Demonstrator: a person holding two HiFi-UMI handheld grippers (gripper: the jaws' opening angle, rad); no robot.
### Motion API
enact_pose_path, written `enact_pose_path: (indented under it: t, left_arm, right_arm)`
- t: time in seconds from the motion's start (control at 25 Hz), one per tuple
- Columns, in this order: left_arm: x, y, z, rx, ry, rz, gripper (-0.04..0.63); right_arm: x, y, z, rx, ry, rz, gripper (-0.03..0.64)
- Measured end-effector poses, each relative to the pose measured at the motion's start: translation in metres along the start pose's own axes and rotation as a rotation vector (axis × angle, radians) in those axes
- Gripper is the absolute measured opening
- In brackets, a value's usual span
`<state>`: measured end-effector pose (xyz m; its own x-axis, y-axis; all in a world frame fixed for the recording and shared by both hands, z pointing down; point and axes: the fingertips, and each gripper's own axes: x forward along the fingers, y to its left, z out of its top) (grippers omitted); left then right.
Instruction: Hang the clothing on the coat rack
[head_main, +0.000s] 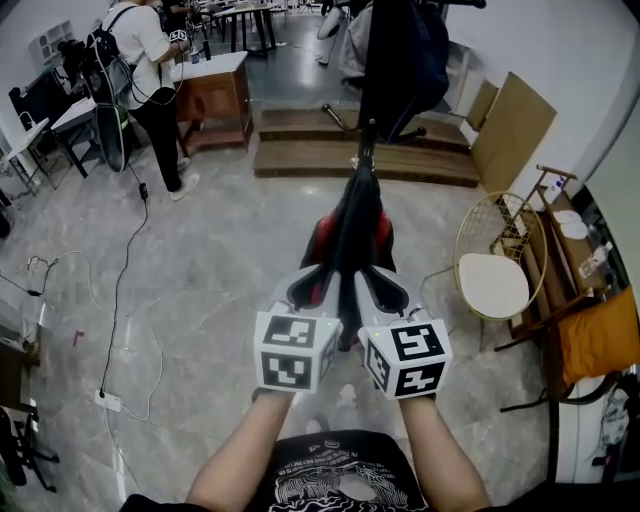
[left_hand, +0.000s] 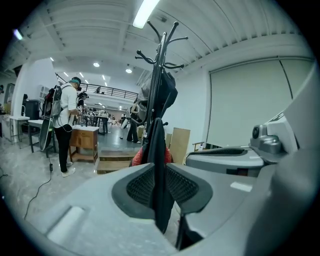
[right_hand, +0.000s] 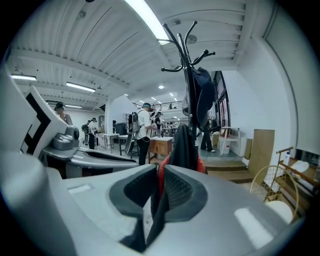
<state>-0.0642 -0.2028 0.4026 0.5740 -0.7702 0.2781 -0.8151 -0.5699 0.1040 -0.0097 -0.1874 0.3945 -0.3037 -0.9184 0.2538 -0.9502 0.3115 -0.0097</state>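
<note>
**Both grippers grip the garment before the rack**

The left gripper (head_main: 312, 287) and the right gripper (head_main: 384, 289) sit side by side, nearly touching, low in the head view. Each has its jaws clamped on the garment (head_main: 352, 225), a black piece with red showing at its sides.

In the left gripper view, a dark fold stands upright between the ribbed pads and hangs out below them. In the right gripper view, black cloth with a red edge is pinched the same way.

From the jaws the garment stretches toward 12 o'clock as a narrow, taut band above the floor (head_main: 220, 260). Its far end lies close to the pole of the rack (head_main: 368, 135), but contact cannot be judged.

The rack stands at 12 o'clock on a low wooden platform (head_main: 310, 150). A dark coat (head_main: 410, 50) hangs from its upper hooks.

A wire chair (head_main: 495, 280) with a pale seat stands at 3 o'clock. A person (head_main: 140, 60) stands at 11 o'clock beside a wooden tabletop (head_main: 212, 68). A cable (head_main: 122, 290) trails across the floor at 9 o'clock.
</note>
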Motion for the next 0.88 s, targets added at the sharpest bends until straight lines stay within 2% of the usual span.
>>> enact_pose_path:
  t: [0.44, 0.88]
  left_arm:
    - [-0.021, -0.025, -0.008, -0.005, -0.025, -0.037, 0.005]
    - [-0.034, -0.034, -0.013, -0.024, -0.035, -0.037, 0.005]
  right_arm:
    - [-0.026, 0.015, -0.01, -0.004, 0.016, 0.019, 0.004]
    - [-0.038, 0.027, -0.011, -0.012, 0.0, 0.043, 0.002]
